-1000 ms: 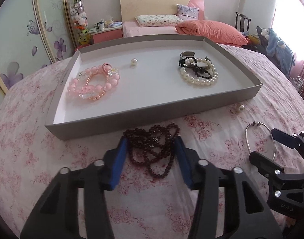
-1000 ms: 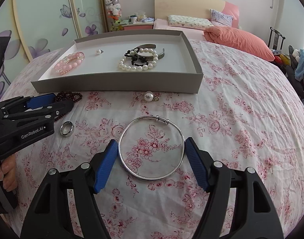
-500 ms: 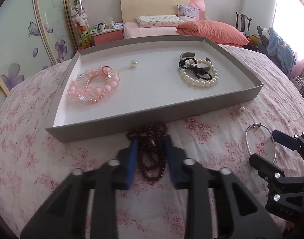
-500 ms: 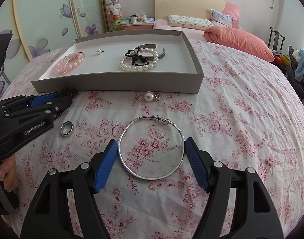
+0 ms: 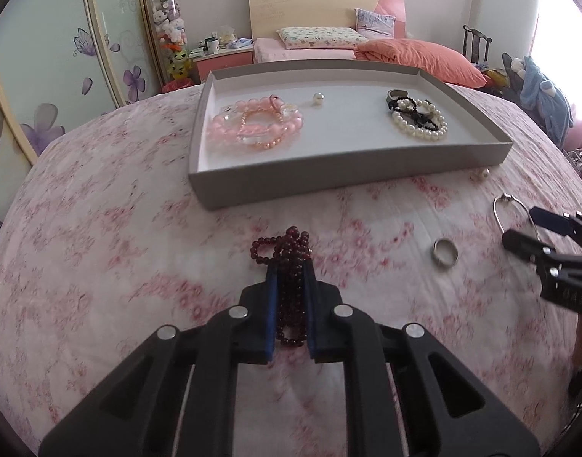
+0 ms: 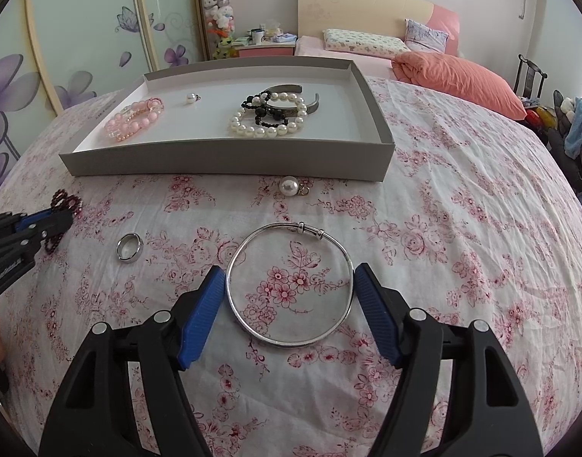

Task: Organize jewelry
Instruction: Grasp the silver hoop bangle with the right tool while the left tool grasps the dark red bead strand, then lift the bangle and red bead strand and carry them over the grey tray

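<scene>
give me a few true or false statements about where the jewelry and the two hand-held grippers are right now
1. The left hand-held gripper is shut on the dark red bead bracelet. True.
2. The silver bangle lies inside the grey tray. False: it lies on the floral bedspread, between the open right hand-held gripper fingers.
3. The pink bead bracelets are in the tray. True.
4. The silver ring is in the tray. False: it lies on the bedspread.
5. A loose pearl lies on the bedspread in front of the tray. True.

We read part of white lettering, "GenRobot", on the left gripper (image 6: 56,216), left of the right jaws.
</scene>
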Demonstrator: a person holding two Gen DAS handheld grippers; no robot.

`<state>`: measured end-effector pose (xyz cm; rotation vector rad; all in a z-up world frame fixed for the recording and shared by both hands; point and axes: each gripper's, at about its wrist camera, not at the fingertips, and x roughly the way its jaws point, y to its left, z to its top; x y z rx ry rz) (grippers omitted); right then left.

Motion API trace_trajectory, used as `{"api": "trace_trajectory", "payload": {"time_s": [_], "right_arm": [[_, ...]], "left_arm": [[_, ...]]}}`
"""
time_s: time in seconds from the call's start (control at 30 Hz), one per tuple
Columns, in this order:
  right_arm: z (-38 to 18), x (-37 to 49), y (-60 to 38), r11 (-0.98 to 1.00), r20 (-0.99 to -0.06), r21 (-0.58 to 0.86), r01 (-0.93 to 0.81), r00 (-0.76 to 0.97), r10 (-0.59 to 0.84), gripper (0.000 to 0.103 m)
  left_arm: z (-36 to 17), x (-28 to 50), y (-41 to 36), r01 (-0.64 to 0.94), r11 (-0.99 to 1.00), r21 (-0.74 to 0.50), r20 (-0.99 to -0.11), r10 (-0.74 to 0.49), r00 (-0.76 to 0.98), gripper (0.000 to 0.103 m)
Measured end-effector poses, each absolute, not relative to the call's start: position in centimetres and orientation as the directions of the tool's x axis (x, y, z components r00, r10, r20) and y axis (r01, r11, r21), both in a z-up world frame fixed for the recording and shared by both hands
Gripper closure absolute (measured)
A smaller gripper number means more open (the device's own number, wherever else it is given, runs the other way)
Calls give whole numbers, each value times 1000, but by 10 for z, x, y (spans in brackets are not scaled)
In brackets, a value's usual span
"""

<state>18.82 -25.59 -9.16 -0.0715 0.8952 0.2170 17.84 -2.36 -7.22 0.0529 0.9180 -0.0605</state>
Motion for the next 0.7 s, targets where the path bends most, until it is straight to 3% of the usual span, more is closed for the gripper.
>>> {"api": "trace_trajectory", "payload": {"time_s": [0.3,0.7], "right_arm": [[-92,192,-253,975,-782,30,-219,603,159,31],[-92,192,-252,975,-781,30,-221,603,161,33]], "left_arm": [[-72,173,-23,68,998,11,-784,-33,619,81],[-73,173,-18,48,999,-14,-784,-41,620,88]]}}
